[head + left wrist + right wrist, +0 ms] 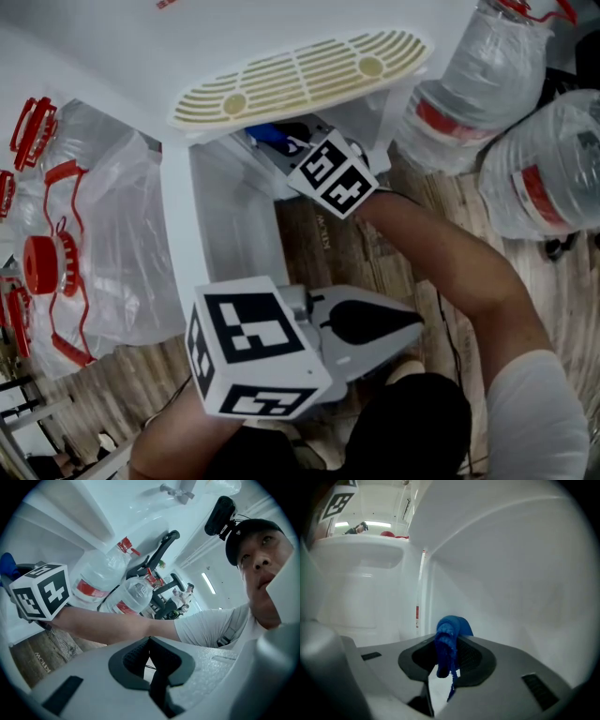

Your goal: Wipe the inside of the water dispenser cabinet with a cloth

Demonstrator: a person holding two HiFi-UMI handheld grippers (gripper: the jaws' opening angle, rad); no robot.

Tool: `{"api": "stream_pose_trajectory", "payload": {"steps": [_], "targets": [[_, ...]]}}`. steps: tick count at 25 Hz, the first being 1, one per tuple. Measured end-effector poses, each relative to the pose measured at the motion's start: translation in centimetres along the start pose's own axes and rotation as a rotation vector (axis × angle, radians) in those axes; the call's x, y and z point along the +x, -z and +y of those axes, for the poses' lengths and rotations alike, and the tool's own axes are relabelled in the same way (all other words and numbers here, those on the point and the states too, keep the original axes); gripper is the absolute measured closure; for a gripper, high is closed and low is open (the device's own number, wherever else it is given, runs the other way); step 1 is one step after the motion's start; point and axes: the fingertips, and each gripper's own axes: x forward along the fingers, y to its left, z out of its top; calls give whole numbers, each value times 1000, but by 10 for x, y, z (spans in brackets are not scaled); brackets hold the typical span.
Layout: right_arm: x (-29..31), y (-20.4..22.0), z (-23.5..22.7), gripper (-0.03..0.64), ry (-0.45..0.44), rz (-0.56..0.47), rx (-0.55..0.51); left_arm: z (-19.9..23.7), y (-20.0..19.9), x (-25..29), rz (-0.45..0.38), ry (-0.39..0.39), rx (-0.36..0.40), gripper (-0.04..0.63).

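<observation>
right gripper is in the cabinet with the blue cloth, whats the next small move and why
Probably press the blue cloth forward onto the white inner wall of the cabinet, then sweep it sideways. The right gripper is shut on the cloth, and the cloth's bunched end pokes past the tips towards that wall. Whether it touches the wall cannot be told.

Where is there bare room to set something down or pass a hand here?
Bare wood floor lies in front of the cabinet, between its white door and the right forearm. Inside, the right tool with the blue cloth faces bare white wall. Crowded: water jugs right, bagged red caps left.
</observation>
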Motion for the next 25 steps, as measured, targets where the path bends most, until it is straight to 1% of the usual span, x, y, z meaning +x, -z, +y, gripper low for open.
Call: {"api": "stream_pose_trajectory", "payload": {"steps": [1,5,7,10,14,20,25], "targets": [[-3,-2,-3,532,10,-9,5,0,0,0,1,-1,-2,592],[-9,-21,-34,532,100,-52,25,0,1,1,6,0,-3,592],[-7,-33,-45,532,122,-70,20,1,2,1,9,2,0,592],[2,-45,-44,532,107,-77,-18,1,1,0,3,-4,0,592],[5,-50,-32,532,76,-87,-70,1,-2,0,-9,-1,1,592],[-11,-53,-9,532,45,-119,-132,0,-1,1,-4,-2,-10,592],[-28,-60,11,532,1,-152,-147,0,2,1,6,5,-2,592]]}}
